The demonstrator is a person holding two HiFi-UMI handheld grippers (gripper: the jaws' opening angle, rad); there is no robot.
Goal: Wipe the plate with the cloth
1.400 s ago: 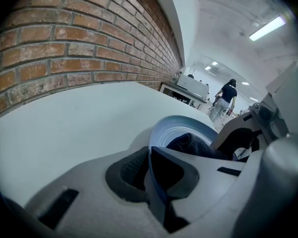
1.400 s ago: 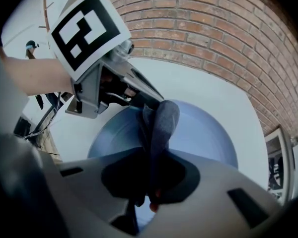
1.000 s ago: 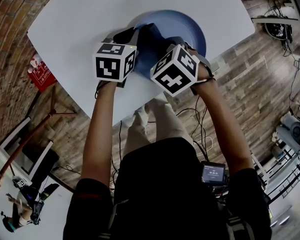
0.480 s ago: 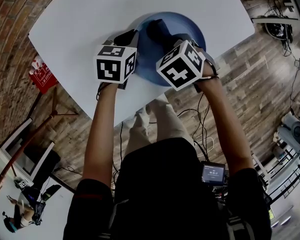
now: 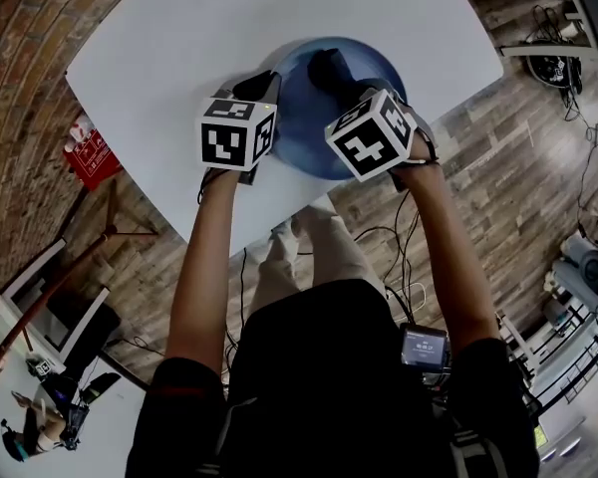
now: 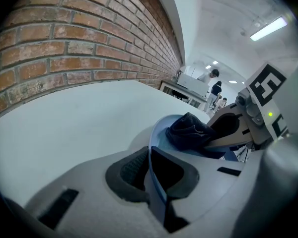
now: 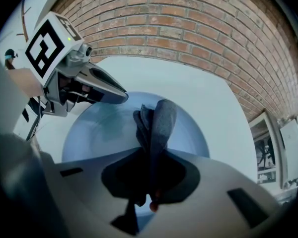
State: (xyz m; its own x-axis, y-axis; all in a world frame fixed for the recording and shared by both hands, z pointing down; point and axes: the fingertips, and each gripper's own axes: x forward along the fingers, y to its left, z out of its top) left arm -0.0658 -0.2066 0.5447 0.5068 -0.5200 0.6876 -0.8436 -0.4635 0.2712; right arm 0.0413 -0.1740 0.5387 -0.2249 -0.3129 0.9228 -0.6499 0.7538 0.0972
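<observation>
A blue plate (image 5: 309, 118) lies near the front edge of the white table (image 5: 179, 58). My left gripper (image 5: 264, 86) is shut on the plate's left rim (image 6: 151, 155), which runs edge-on between its jaws. My right gripper (image 5: 329, 68) is shut on a dark grey cloth (image 7: 156, 125) and holds it bunched against the plate's (image 7: 104, 128) inner surface. In the left gripper view the cloth (image 6: 191, 130) rests on the plate with the right gripper's jaws behind it. In the right gripper view the left gripper (image 7: 116, 95) reaches in at the plate's left edge.
A brick wall (image 7: 188, 29) stands behind the table. The table's front edge (image 5: 259, 227) runs just below the plate, with wood floor and cables beyond. A red box (image 5: 85, 147) sits on the floor at the left. People stand far off in the room (image 6: 213, 88).
The right gripper has slid the cloth away from me across the plate, toward its far rim. The left gripper stays clamped on the plate's left rim.
</observation>
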